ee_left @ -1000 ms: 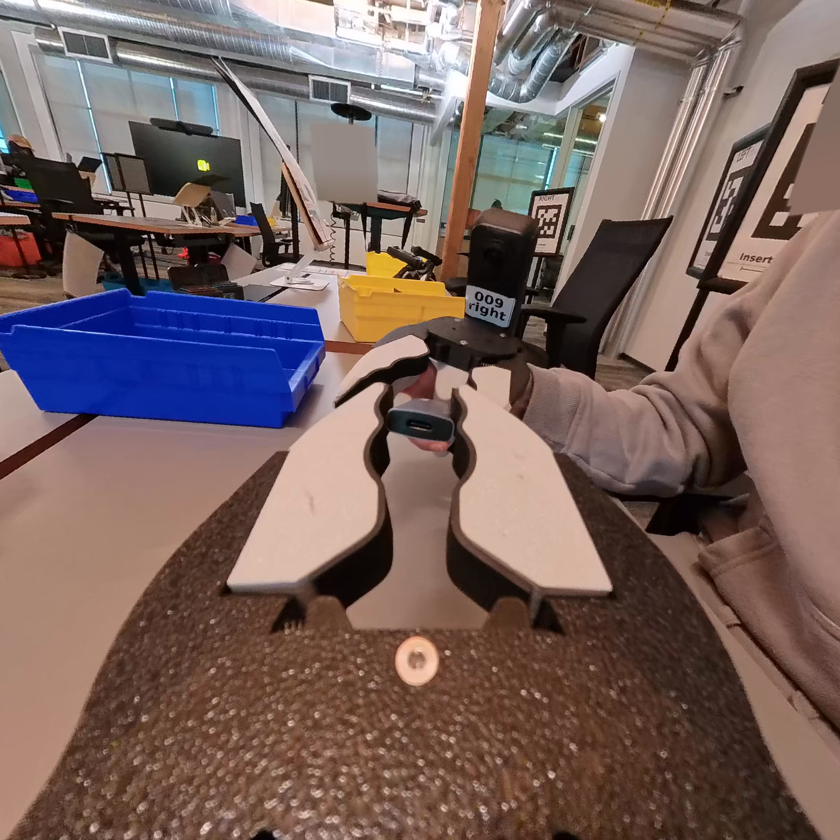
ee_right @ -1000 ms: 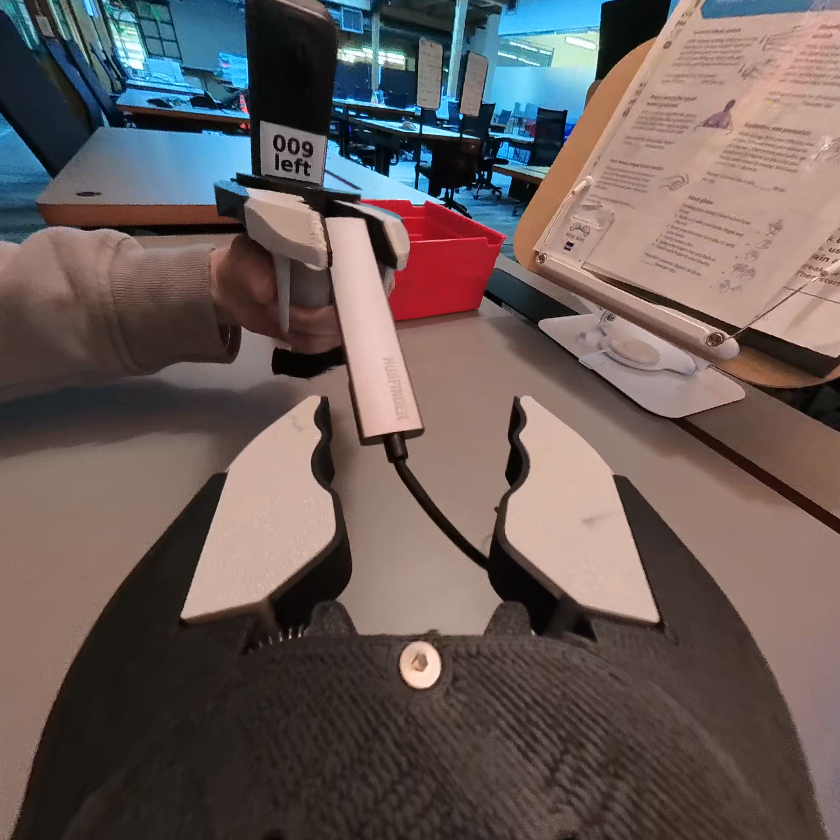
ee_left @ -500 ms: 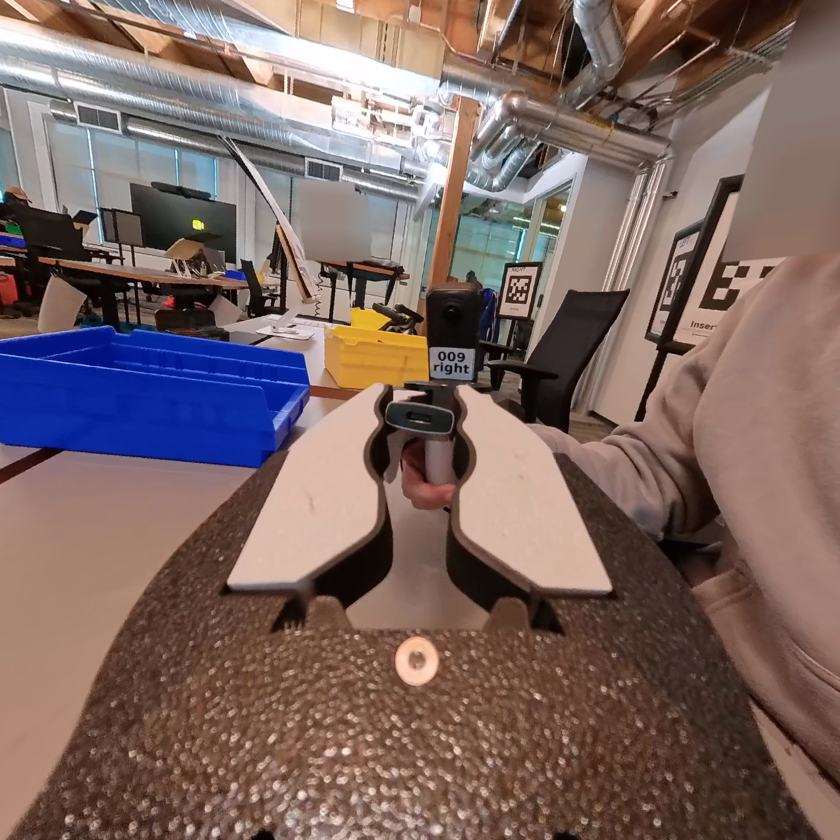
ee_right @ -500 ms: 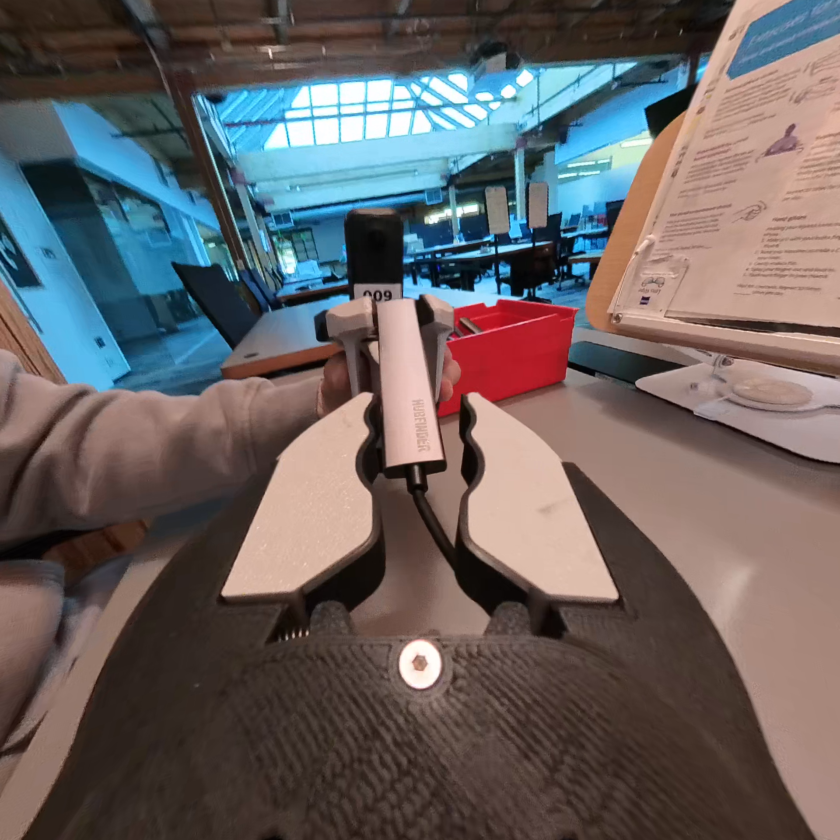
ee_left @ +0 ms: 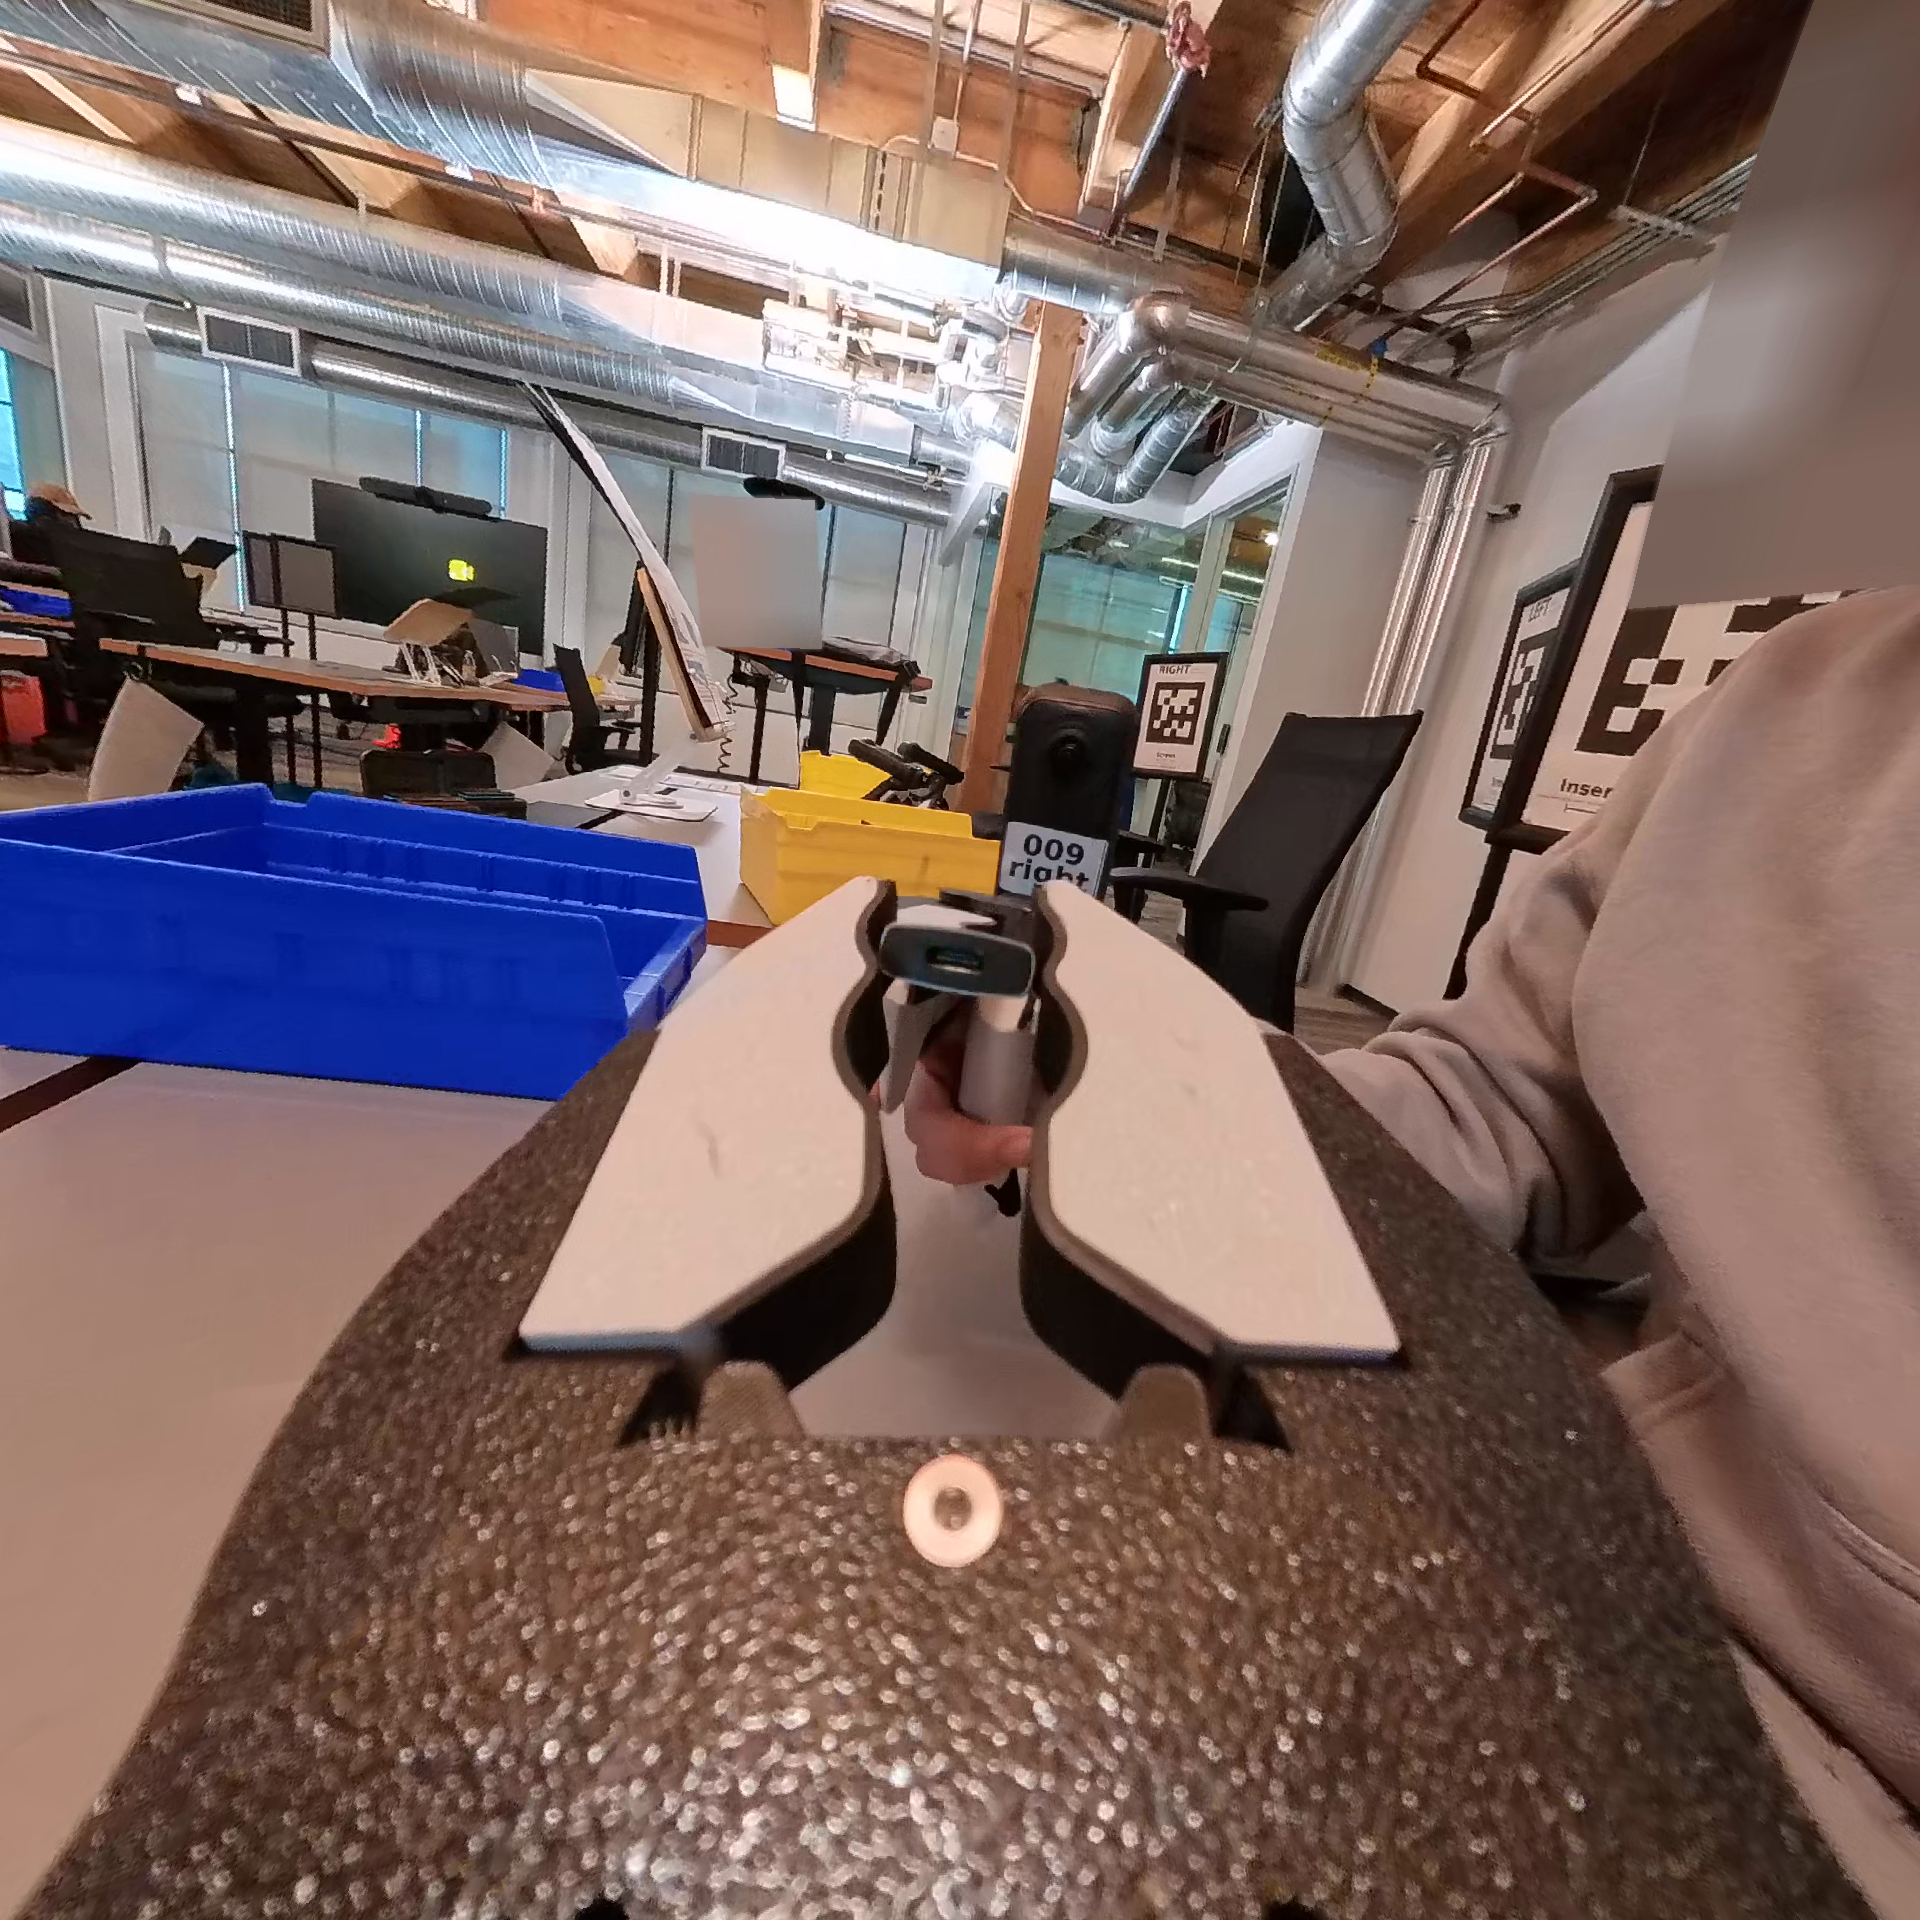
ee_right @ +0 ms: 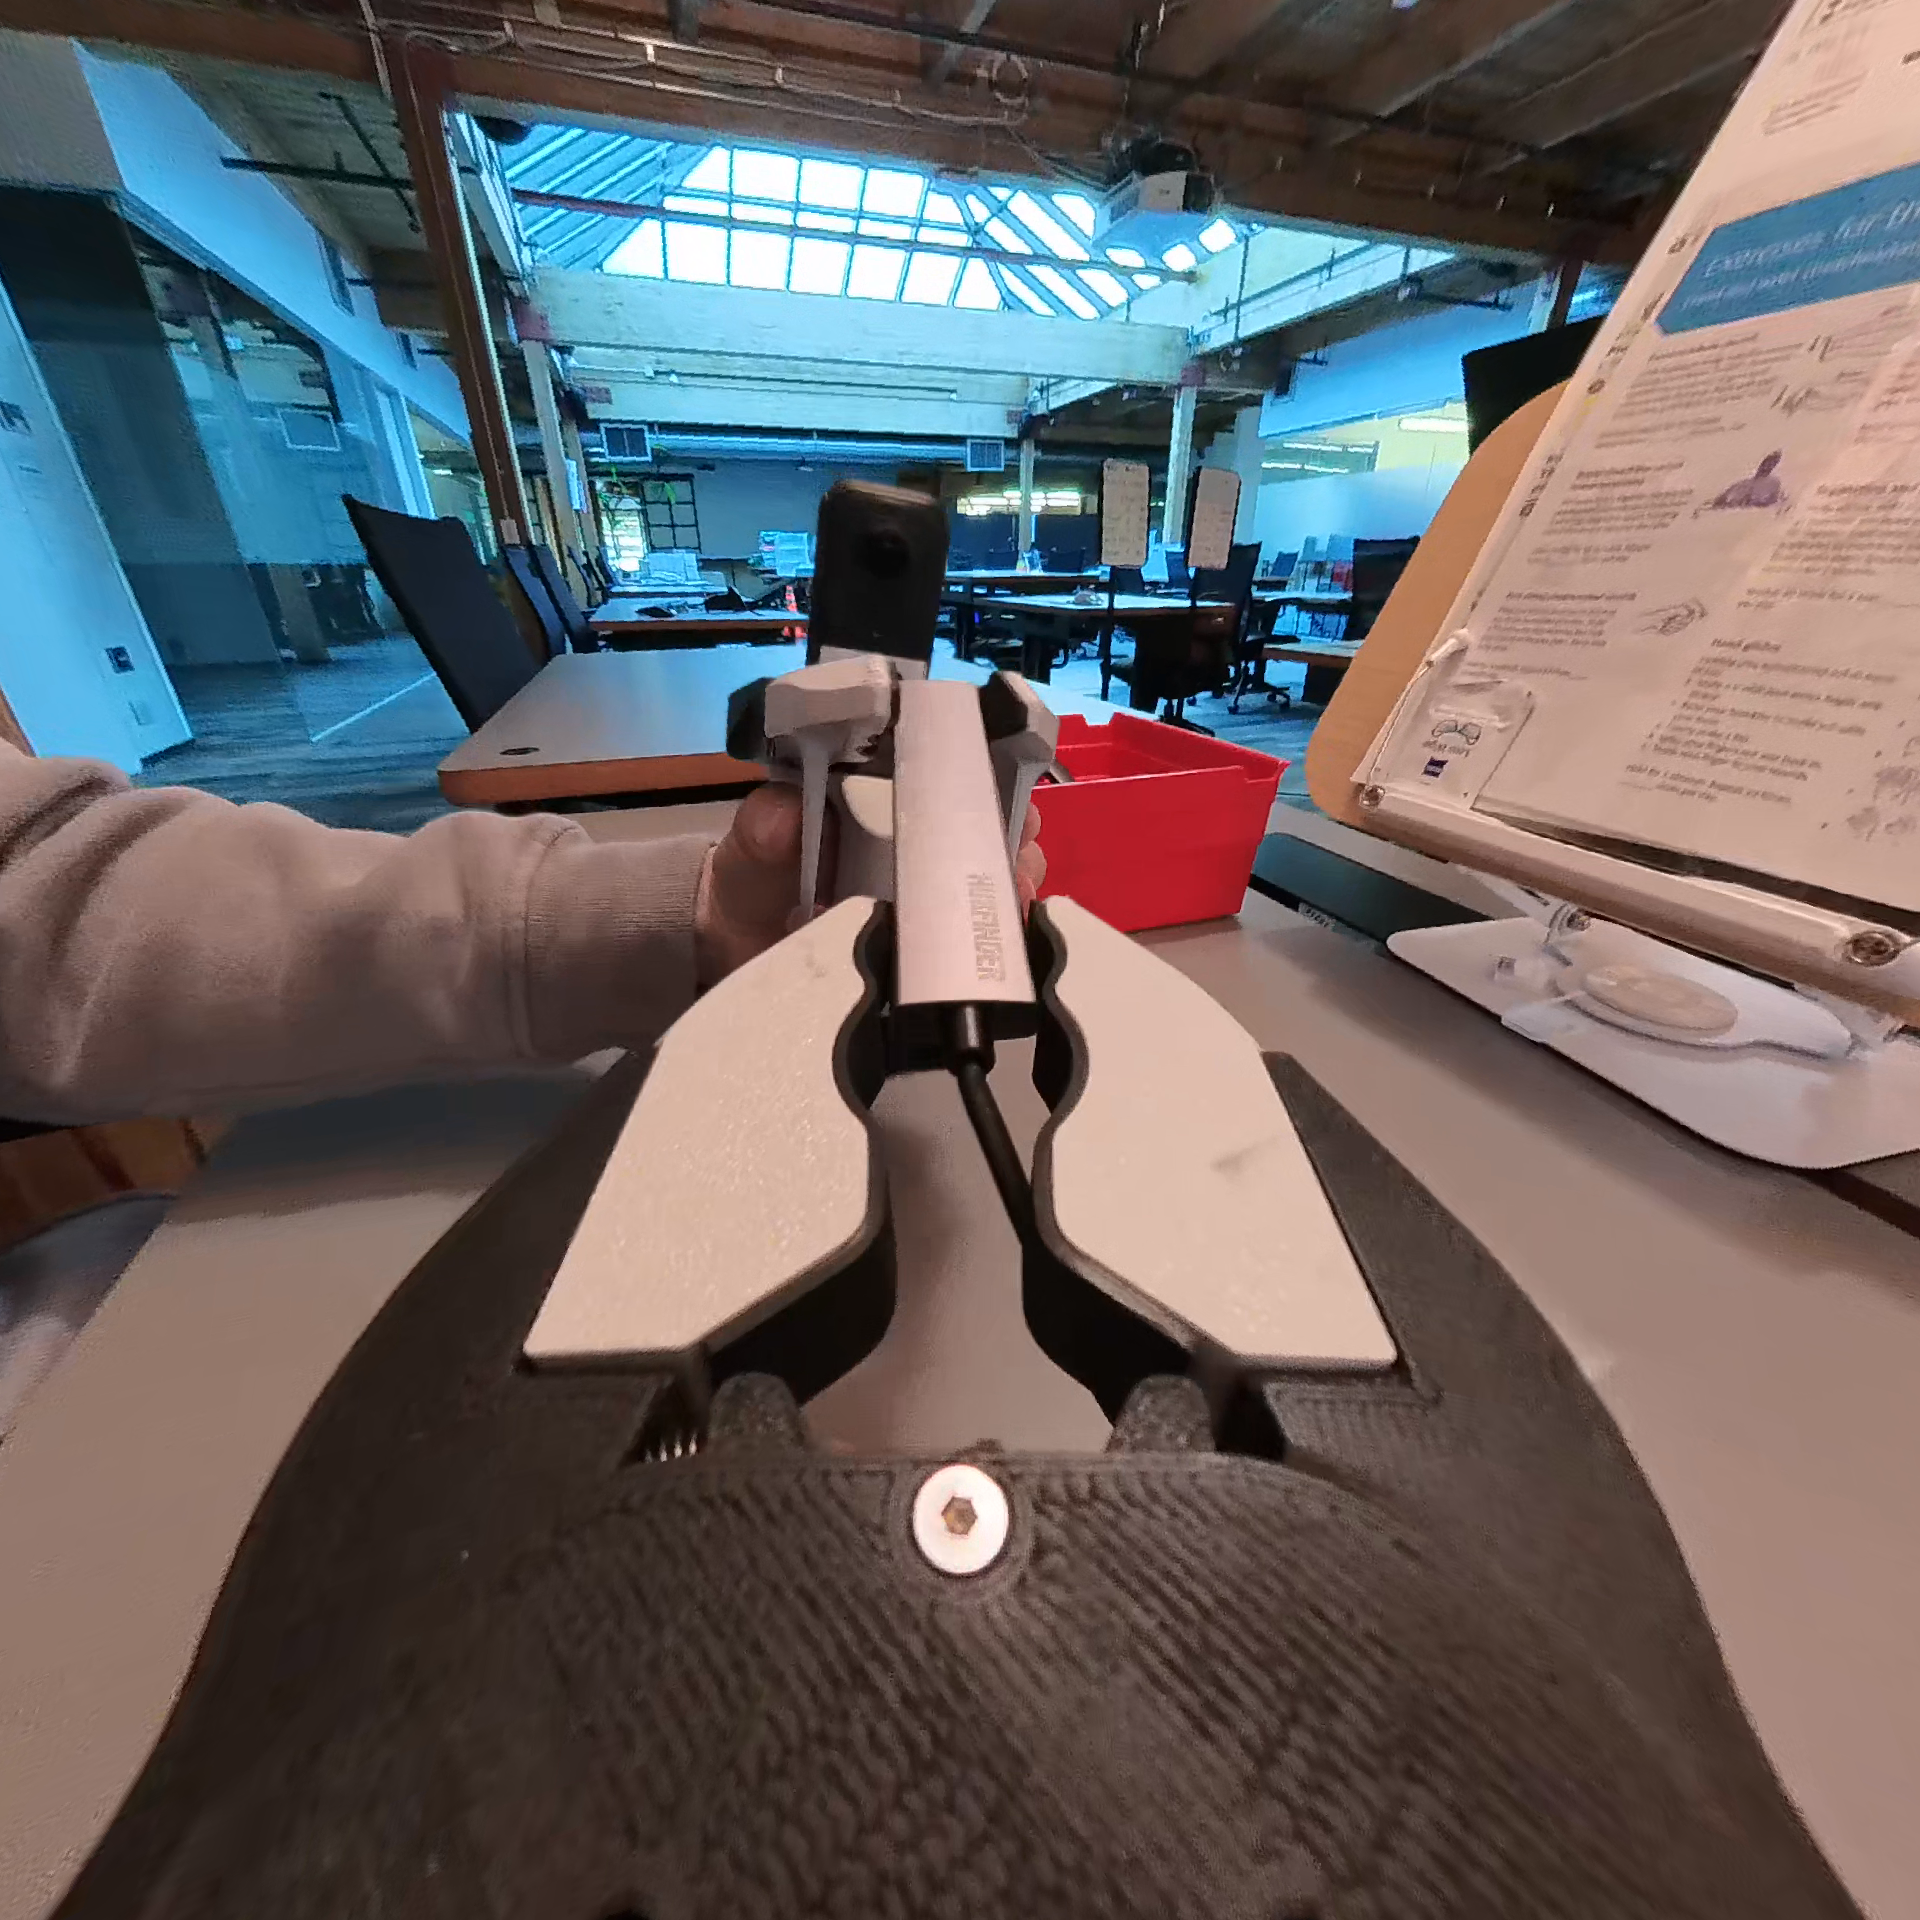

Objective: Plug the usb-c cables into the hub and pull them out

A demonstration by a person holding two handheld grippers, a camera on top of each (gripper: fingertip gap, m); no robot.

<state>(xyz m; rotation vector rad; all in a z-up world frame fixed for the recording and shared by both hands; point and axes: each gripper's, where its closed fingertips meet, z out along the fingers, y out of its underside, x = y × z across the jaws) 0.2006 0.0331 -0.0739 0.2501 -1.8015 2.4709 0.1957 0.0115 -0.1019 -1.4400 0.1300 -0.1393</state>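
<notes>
A slim silver hub [ee_right: 951, 831] is held above the grey table [ee_right: 1455, 1143], one gripper at each end. My right gripper [ee_right: 956, 961] is shut on the end where the black cable [ee_right: 992, 1132] leaves the hub. My left gripper [ee_left: 956, 920] is shut on the other end, and that end's face [ee_left: 956, 956] with its small port points at the left camera. Each view shows the other gripper just beyond the hub: the left gripper in the right wrist view [ee_right: 899, 717], and the right one in the left wrist view [ee_left: 997, 1049]. No loose cable plug is in view.
A blue bin [ee_left: 312, 935] and a yellow bin [ee_left: 862, 852] stand on the table beyond my left gripper. A red bin [ee_right: 1143, 821] and a document stand [ee_right: 1662, 644] on a white base stand at the right. A person's sleeve [ee_left: 1714, 1039] is close by. My right fingertips sit around 4 cm from my left ones.
My right gripper was open around the hub's cable end and has shut on it. Both grippers have tilted upward with the hub. My left gripper stays shut on the hub.
</notes>
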